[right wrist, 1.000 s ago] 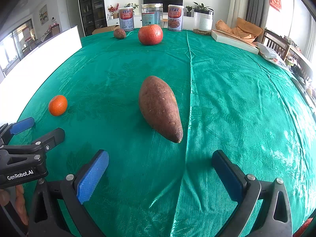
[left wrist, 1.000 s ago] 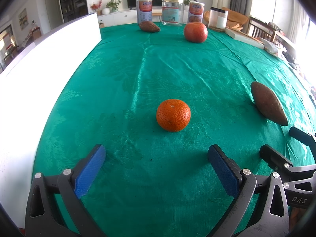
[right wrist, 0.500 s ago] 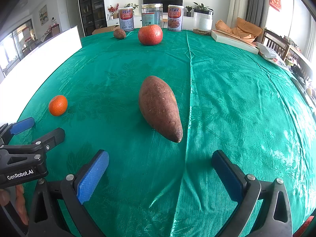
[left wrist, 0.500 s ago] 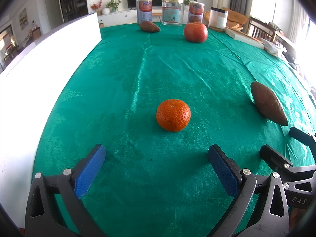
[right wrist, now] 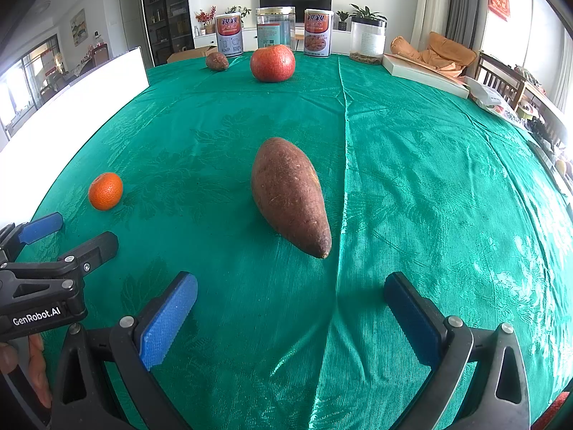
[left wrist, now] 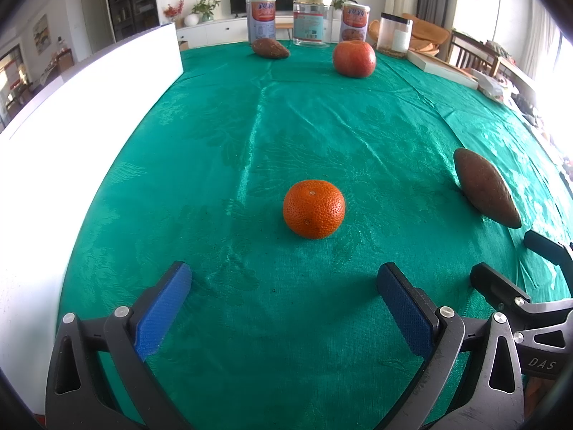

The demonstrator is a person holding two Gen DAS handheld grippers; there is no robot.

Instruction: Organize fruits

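Note:
An orange mandarin point(left wrist: 314, 209) lies on the green tablecloth point(left wrist: 286, 125) just ahead of my open, empty left gripper point(left wrist: 283, 279). It also shows in the right wrist view point(right wrist: 105, 191). A brown sweet potato point(right wrist: 289, 193) lies ahead of my open, empty right gripper point(right wrist: 290, 294); it shows at the right of the left wrist view point(left wrist: 483, 187). A large red fruit point(left wrist: 354, 58) and a small brown sweet potato point(left wrist: 269, 48) lie at the far end. They also show in the right wrist view: the red fruit point(right wrist: 272, 63), the small sweet potato point(right wrist: 217, 61).
Two cans point(left wrist: 261, 18) and clear jars point(left wrist: 311, 20) stand along the far edge. A white board point(left wrist: 71, 114) runs along the table's left side. A flat white box point(right wrist: 424, 73) and clutter lie at the right. The left gripper's body point(right wrist: 43, 272) sits at my right gripper's left.

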